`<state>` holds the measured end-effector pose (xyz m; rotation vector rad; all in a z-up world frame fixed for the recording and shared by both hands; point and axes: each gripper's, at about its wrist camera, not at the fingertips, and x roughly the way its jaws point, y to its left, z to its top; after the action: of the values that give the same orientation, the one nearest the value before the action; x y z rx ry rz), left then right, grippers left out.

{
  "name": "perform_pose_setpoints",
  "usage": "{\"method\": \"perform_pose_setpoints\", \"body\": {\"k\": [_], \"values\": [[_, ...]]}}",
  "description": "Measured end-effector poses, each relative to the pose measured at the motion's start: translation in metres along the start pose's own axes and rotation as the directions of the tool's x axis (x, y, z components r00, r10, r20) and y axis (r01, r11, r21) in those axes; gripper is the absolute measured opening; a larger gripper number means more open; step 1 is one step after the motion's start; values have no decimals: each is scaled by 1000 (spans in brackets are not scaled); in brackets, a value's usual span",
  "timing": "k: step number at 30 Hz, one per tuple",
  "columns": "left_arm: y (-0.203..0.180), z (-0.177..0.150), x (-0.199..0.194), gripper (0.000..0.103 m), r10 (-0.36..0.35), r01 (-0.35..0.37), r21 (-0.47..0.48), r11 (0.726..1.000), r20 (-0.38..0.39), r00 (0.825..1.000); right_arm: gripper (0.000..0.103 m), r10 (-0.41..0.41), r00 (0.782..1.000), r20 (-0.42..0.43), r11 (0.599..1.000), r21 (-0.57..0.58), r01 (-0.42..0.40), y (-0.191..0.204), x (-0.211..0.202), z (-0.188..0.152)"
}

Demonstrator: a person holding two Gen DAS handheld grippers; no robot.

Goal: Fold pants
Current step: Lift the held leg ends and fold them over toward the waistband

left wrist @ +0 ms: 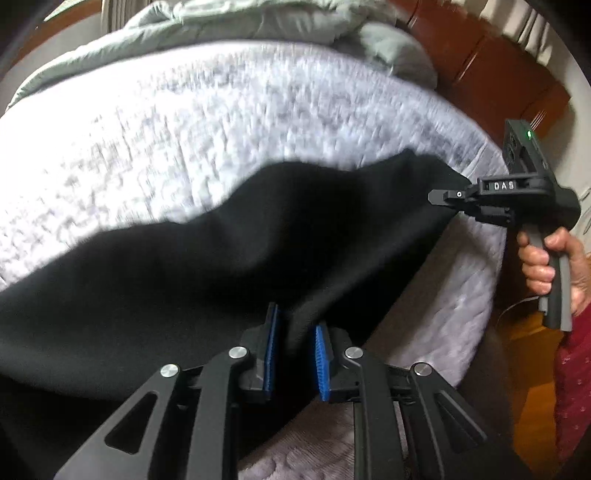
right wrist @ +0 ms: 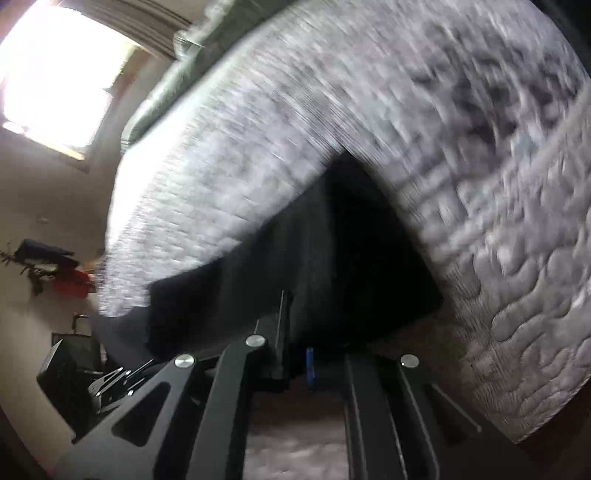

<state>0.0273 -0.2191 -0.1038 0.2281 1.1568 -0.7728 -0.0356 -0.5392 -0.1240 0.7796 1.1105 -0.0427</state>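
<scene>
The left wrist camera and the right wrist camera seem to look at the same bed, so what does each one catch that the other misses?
Only the left wrist view shows the right gripper from outside, pinching an edge of the black pants, the hand squeezing its handle, a wooden headboard, and the left gripper with cloth between its blue pads.

Only the right wrist view shows a bright window and dark clutter by the wall.

Both show the pants on the pale quilted bed cover and a grey-green duvet beyond.

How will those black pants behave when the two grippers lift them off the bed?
Probably floppy: the black pants already sag in waves between the left gripper and right gripper. Likely light, since small pinches hold them. The loose middle may drag.
</scene>
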Motion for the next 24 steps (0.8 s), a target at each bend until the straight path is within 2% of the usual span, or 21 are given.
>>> {"method": "perform_pose_setpoints", "body": {"k": [1, 3, 4, 5, 6, 7, 8, 10, 11, 12, 14, 15, 18, 20, 22, 23, 24], "values": [[1, -3, 8, 18, 8, -8, -7, 1000, -14, 1000, 6, -20, 999, -26, 1000, 2, 20, -4, 9, -4], [1, -7, 11, 18, 16, -16, -8, 1000, 2, 1000, 7, -32, 999, -17, 999, 4, 32, -3, 8, -10], [2, -7, 10, 18, 15, -15, -10, 1000, 5, 1000, 14, -47, 999, -18, 999, -4, 47, 0, 4, -12], [3, -7, 10, 18, 9, -9, -20, 1000, 6, 1000, 24, -71, 997, -7, 997, -3, 71, 4, -3, -14], [4, -6, 10, 18, 2, -2, -29, 1000, 5, 1000, 29, -105, 994, 10, 994, -5, 105, 8, -11, -17], [5, -6, 10, 18, -6, 6, -40, 999, 3, 1000, 38, -179, 983, 43, 983, -24, 180, 16, -21, -20], [7, -5, 11, 18, -8, 9, -44, 999, 3, 1000, 38, -244, 966, 88, 967, -47, 249, 26, -31, -24], [8, -5, 12, 18, -8, 8, -44, 999, 4, 1000, 38, -351, 916, 194, 923, -91, 373, 45, -51, -31], [8, -6, 12, 18, -5, 5, -41, 999, 6, 1000, 38, -359, 906, 223, 915, -107, 389, 52, -55, -35], [7, -6, 12, 18, 0, 0, -40, 999, 8, 1000, 38, -338, 912, 232, 920, -124, 373, 56, -57, -36], [5, -7, 14, 19, 1, 0, -45, 999, 9, 1000, 38, -243, 953, 181, 942, -188, 276, 74, -46, -37], [6, -7, 14, 20, 0, 1, -49, 999, 9, 1000, 38, -214, 967, 140, 948, -208, 240, 79, -34, -38], [8, -8, 12, 20, -4, 5, -58, 998, 11, 1000, 36, -211, 977, 28, 950, -227, 212, 90, 6, -36], [8, -7, 9, 23, -6, 6, -66, 998, 7, 1000, 37, -269, 962, -45, 944, -211, 255, 86, 37, -38], [8, -6, 0, 32, -20, 20, -73, 997, -7, 1000, 37, -283, 958, -47, 941, -205, 268, 82, 52, -38], [10, -7, -7, 52, -25, 24, -89, 996, -8, 1000, 37, -279, 959, -44, 945, -191, 266, 81, 53, -37], [19, -9, -22, 72, -38, 39, -147, 988, 11, 999, 37, -275, 960, -46, 947, -183, 263, 80, 52, -35]]}}
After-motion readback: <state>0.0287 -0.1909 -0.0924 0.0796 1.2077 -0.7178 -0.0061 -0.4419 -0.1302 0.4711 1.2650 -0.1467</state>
